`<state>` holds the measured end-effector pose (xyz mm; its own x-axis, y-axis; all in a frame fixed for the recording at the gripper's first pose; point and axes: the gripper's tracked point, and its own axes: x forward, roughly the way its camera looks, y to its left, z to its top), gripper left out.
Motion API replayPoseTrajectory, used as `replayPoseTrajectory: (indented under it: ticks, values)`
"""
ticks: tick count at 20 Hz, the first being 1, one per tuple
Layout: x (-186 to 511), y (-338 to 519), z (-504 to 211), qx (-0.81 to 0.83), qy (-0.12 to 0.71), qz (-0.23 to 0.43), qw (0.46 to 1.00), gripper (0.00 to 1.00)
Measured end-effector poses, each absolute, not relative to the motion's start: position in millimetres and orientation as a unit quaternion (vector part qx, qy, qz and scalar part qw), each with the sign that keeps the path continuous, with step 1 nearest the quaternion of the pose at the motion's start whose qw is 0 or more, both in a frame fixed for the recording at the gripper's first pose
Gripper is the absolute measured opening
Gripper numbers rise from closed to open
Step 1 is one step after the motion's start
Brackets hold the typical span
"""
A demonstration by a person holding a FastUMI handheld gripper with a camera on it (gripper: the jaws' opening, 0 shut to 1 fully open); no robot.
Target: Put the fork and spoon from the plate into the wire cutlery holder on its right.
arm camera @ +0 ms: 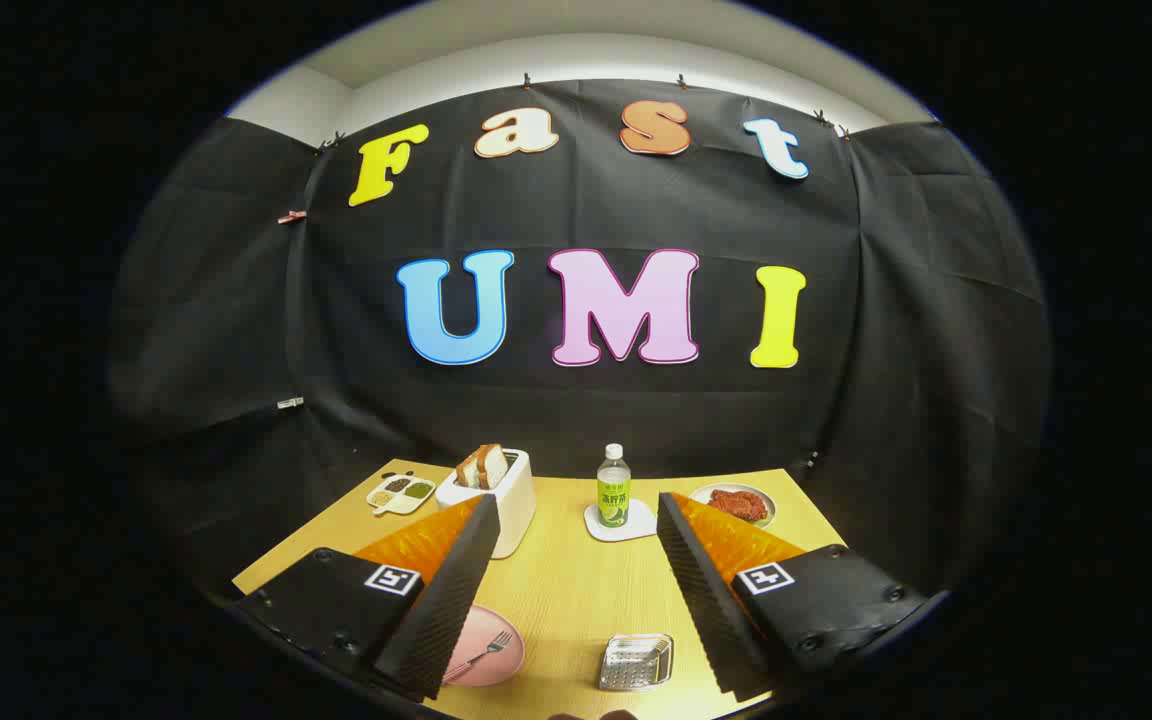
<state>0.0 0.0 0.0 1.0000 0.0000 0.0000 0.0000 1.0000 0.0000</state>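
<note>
Now spread wide above the wooden table (576, 590), gripper (576, 515) gripping nothing — fingers well apart. Between them, low down: pink plate (496, 655) at seven o'clock with fork (484, 655) lying on it, wire cutlery holder (636, 662) at five o'clock, just right of the plate. Farther off — toaster (506, 500) with bread at eleven, green bottle (613, 488) on a coaster at twelve.

Square black-and-white coded markers noted on both gripper (576, 560) finger housings, one apiece; patterns only, no legible characters. Printed label noted on bottle (613, 488) standing on tabletop (576, 590) beyond the wide-apart fingers; print too small to read. No other readable text, numbers or brands found.
</note>
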Motion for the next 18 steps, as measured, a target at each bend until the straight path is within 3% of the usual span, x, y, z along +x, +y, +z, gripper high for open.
replayPoseTrajectory:
  ticks: [18]
  values:
    - [8.2, 16.1, -22.4, 0.016, 0.035, 0.014, 0.999, 0.99]
